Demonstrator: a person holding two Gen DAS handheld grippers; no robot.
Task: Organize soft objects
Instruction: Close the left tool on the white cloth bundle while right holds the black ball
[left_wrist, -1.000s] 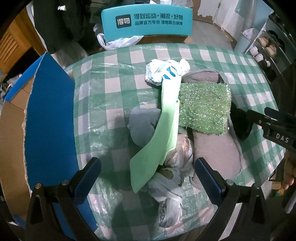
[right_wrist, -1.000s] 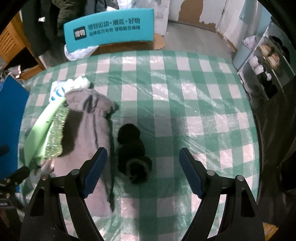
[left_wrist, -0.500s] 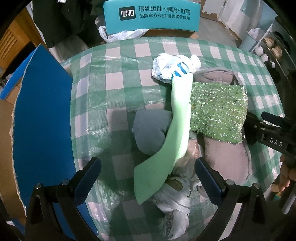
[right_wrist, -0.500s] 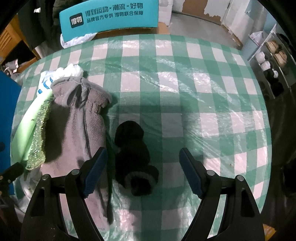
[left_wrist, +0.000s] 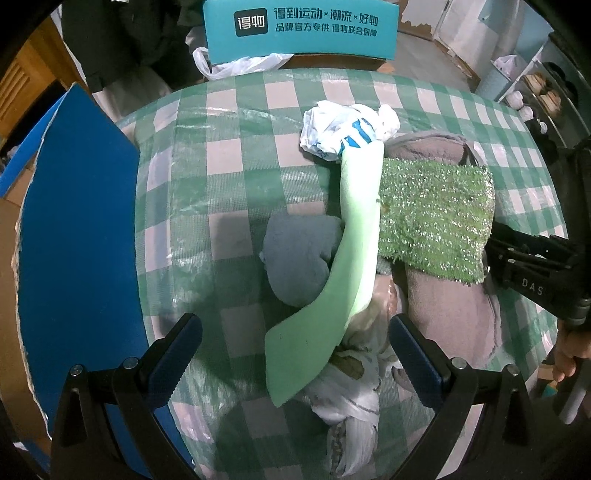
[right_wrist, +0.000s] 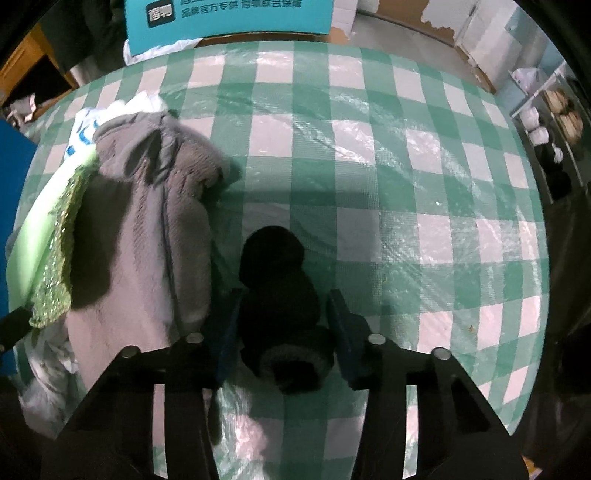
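While the right gripper (right_wrist: 282, 325) has its jaws drawn in against both flanks of the rolled black fleece sock (right_wrist: 280, 295), the roll lies on the green-checked bench (right_wrist: 406, 184) just to the right of the long grey fleece garment (right_wrist: 147, 229), apart from the rest of the pile. The blue pads appear to touch the dark fabric on each side, so I judge this a pinch being made, with the sock not yet lifted.

To do it well, the squeeze should bite the thick cuffed end nearest the camera, deep enough that the roll cannot unfurl, and the lift should go straight up so the plastic cover is not dragged along.

The left gripper (left_wrist: 291, 354) hovers with its jaws spread wide and empty over the heap on the far side of the grey fleece garment: a pale green foam strip (left_wrist: 351, 240), a glittery green scouring cloth (left_wrist: 436, 210), a blue-grey bundled cloth (left_wrist: 299, 254), and crumpled white bags (left_wrist: 347, 133). It should stay clear, since snagging the foam strip would scatter the heap.
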